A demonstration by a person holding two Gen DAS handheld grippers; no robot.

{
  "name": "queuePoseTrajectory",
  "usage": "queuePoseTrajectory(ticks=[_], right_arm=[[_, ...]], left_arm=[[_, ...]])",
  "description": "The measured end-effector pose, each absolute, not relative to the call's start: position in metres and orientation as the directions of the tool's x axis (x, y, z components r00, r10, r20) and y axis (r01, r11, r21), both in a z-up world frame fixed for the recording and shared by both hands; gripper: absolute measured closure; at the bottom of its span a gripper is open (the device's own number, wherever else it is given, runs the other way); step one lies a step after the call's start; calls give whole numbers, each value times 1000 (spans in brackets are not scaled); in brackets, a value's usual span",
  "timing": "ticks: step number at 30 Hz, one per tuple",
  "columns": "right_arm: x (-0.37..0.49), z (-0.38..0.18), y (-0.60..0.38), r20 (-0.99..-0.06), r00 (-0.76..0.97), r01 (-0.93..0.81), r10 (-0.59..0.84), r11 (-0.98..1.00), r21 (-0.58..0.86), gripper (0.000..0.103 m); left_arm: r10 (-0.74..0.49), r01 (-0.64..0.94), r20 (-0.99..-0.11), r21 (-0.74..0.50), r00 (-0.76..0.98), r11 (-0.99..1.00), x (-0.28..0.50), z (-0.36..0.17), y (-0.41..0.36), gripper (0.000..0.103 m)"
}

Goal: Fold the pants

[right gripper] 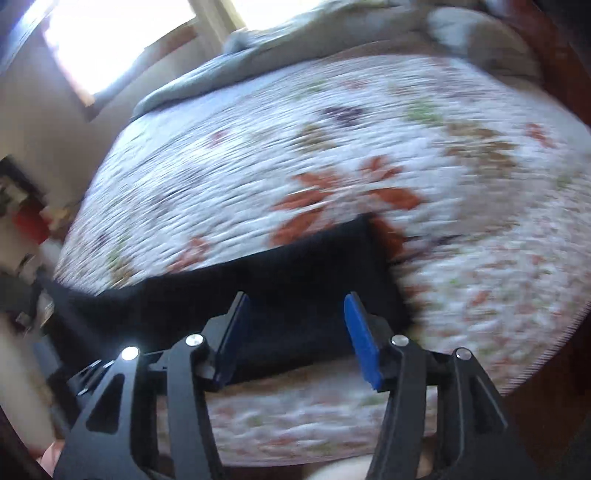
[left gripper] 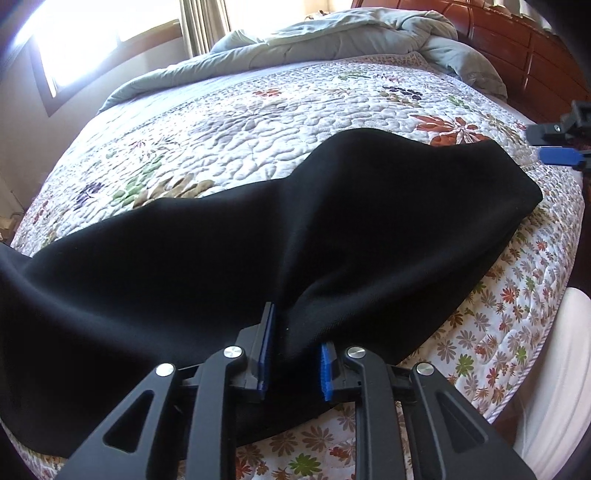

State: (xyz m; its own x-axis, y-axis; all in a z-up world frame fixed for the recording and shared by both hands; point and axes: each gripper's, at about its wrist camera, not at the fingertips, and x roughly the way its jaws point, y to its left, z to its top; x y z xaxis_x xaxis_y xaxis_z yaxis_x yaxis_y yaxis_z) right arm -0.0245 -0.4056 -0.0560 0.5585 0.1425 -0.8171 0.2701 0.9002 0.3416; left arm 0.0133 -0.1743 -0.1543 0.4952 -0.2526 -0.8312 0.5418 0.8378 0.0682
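Black pants (left gripper: pixel 258 236) are lying across the lower half of the left wrist frame on the floral bed (left gripper: pixel 258 122), a fold pinched in the left hand-held gripper (left gripper: pixel 295 354). Only the blurred right wrist view is showing the right hand-held gripper (right gripper: pixel 295 332) spread open, gripping nothing, above the pants' end.

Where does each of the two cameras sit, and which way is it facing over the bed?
Left wrist: on the left gripper, looking down along fingers pinching the black pants; the right gripper shows at the right edge.
Right wrist: on the right gripper, jaws apart above the pants' end, blurred; skin shows at the bottom edge.
Shared: pants, floral quilt, window.
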Motion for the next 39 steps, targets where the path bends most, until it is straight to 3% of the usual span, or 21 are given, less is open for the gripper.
queuePoseTrajectory(ticks=[3, 7, 10, 11, 12, 16, 22, 29, 31, 32, 33, 34, 36, 39], right_arm=[[-3, -80, -356, -832, 477, 143, 282, 910, 390, 50], [18, -124, -319, -885, 367, 157, 286, 919, 362, 45], [13, -125, -318, -864, 410, 172, 293, 905, 389, 41], [12, -124, -318, -863, 410, 178, 295, 902, 393, 41], [9, -127, -318, -863, 410, 179, 295, 902, 393, 41], [4, -126, -312, -875, 416, 165, 246, 926, 339, 41], [4, -128, -301, -878, 434, 165, 204, 940, 299, 35], [10, -128, -289, -875, 435, 160, 214, 937, 310, 33], [17, -139, -291, -873, 435, 159, 221, 935, 316, 33], [16, -139, -292, -872, 435, 159, 224, 934, 319, 33], [14, -138, -297, -872, 435, 159, 226, 934, 321, 33], [12, -138, -300, -872, 434, 158, 227, 934, 322, 33], [10, -137, -304, -872, 433, 154, 227, 935, 320, 33], [10, -135, -307, -870, 432, 151, 238, 932, 330, 33]], left_arm=[[-259, 540, -831, 58, 492, 840, 13, -154, -173, 83], [-277, 529, -846, 7, 456, 849, 13, -146, -162, 76], [-280, 490, -851, -32, 444, 871, 8, -129, -146, 51], [-288, 458, -844, -57, 453, 887, 7, -122, -136, 29], [-295, 417, -834, -87, 466, 905, 8, -115, -123, 25], [-237, 220, -846, -146, 477, 964, 36, -98, -68, 26], [-246, 78, -875, -235, 417, 969, 89, -95, -25, 27], [-164, 3, -936, -172, 312, 985, 132, -111, -17, 25], [-164, -35, -943, -182, 289, 983, 138, -120, -6, 30], [-182, -49, -943, -203, 277, 978, 140, -125, 0, 52], [-208, -54, -942, -229, 265, 972, 141, -129, 5, 80], [-292, -62, -924, -316, 246, 947, 140, -137, 12, 89], [-335, -74, -903, -366, 269, 928, 133, -137, 20, 95], [-337, -86, -851, -402, 404, 911, 101, -122, 32, 95]])
